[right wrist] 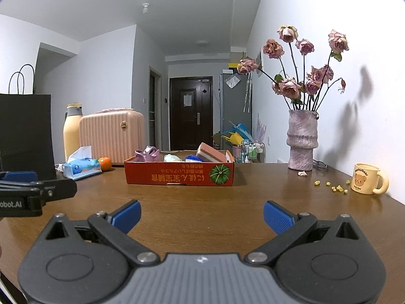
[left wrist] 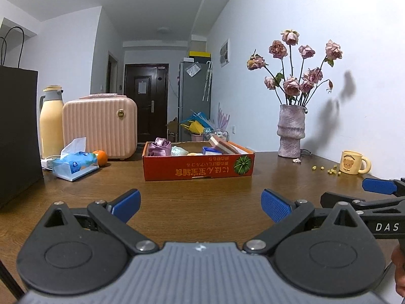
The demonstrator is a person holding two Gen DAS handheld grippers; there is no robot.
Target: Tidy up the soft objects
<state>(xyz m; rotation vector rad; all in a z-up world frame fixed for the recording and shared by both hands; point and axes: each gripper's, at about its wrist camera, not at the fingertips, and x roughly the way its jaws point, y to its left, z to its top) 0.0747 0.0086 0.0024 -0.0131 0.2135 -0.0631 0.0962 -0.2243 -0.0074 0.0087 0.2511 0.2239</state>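
A red cardboard tray (left wrist: 197,171) sits mid-table; it also shows in the right wrist view (right wrist: 177,176). Inside it lie a shiny purple cloth bundle (left wrist: 159,147) (right wrist: 147,154), a pale crumpled soft item (left wrist: 178,150) (right wrist: 172,157), a blue-white pack (left wrist: 210,150) and a pink-striped sponge block (left wrist: 224,145) (right wrist: 211,152). My left gripper (left wrist: 201,206) is open and empty, well short of the tray. My right gripper (right wrist: 202,217) is open and empty, also short of the tray. Each gripper's side shows in the other's view: the right one (left wrist: 374,197), the left one (right wrist: 30,190).
A tissue pack (left wrist: 74,166) and an orange (left wrist: 100,157) lie left of the tray, with a pink case (left wrist: 100,126), a yellow flask (left wrist: 52,121) and a black bag (left wrist: 17,131). A vase of dried roses (left wrist: 291,131), a bear mug (left wrist: 353,162) and yellow crumbs (left wrist: 329,169) stand right.
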